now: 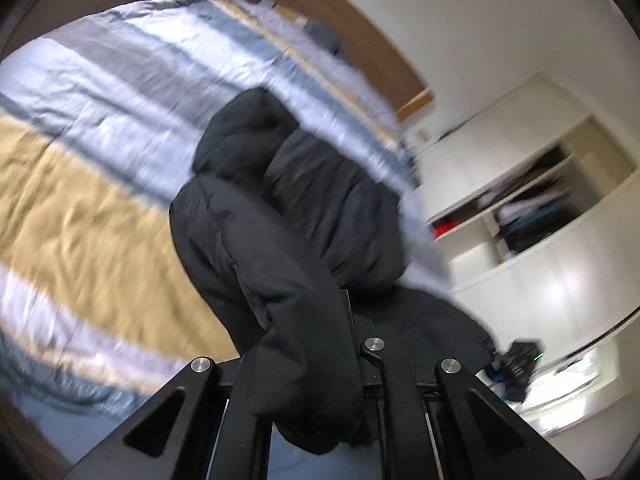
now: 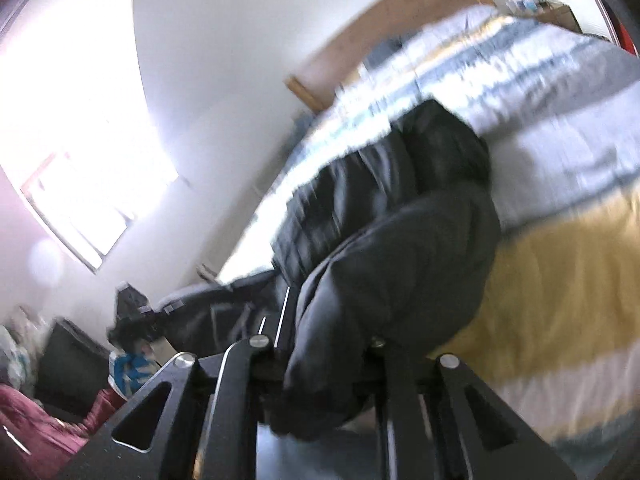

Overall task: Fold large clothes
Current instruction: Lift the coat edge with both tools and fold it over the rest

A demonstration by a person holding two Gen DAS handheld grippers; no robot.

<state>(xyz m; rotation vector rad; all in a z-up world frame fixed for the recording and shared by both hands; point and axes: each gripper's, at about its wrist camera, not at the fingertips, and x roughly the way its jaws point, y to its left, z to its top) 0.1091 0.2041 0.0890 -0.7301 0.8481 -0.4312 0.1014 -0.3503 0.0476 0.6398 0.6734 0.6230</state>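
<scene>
Black jacket (image 1: 288,264) nearest — striped duvet (image 1: 100,120), wardrobe (image 1: 532,200).

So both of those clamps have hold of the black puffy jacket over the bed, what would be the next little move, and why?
Probably carry the gripped edge forward over the rest of the black jacket and lay it down. Both the left gripper and the right gripper have their jaws shut on bunched jacket fabric, while its far part lies on the striped duvet, so a fold looks half made.
</scene>
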